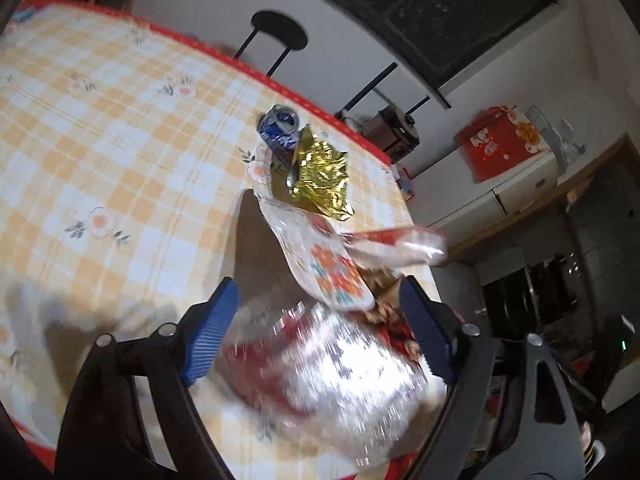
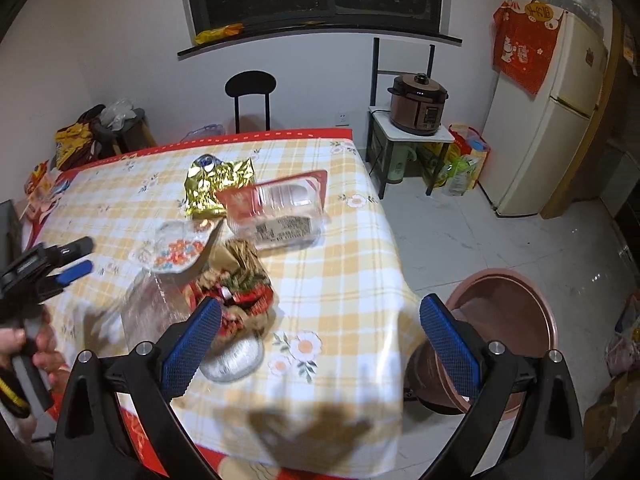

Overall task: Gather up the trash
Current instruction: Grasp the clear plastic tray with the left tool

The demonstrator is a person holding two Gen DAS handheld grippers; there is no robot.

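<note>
Trash lies on the checked tablecloth (image 2: 340,280): a gold foil wrapper (image 2: 218,186) with a blue can (image 1: 279,128) behind it, a clear plastic tray with a red label (image 2: 280,210), a flowered wrapper (image 2: 180,252), a red-brown snack bag (image 2: 240,288) and a crinkled silver wrapper (image 1: 340,364). My left gripper (image 1: 324,328) is open, its blue fingers either side of the silver wrapper, not closed on it. It also shows in the right wrist view (image 2: 76,260). My right gripper (image 2: 320,344) is open and empty above the table's near edge.
A brown round bin (image 2: 508,320) stands on the floor right of the table. A black chair (image 2: 250,92) sits behind the table. A rice cooker (image 2: 418,106) on a small stand and a fridge (image 2: 552,120) are at the right.
</note>
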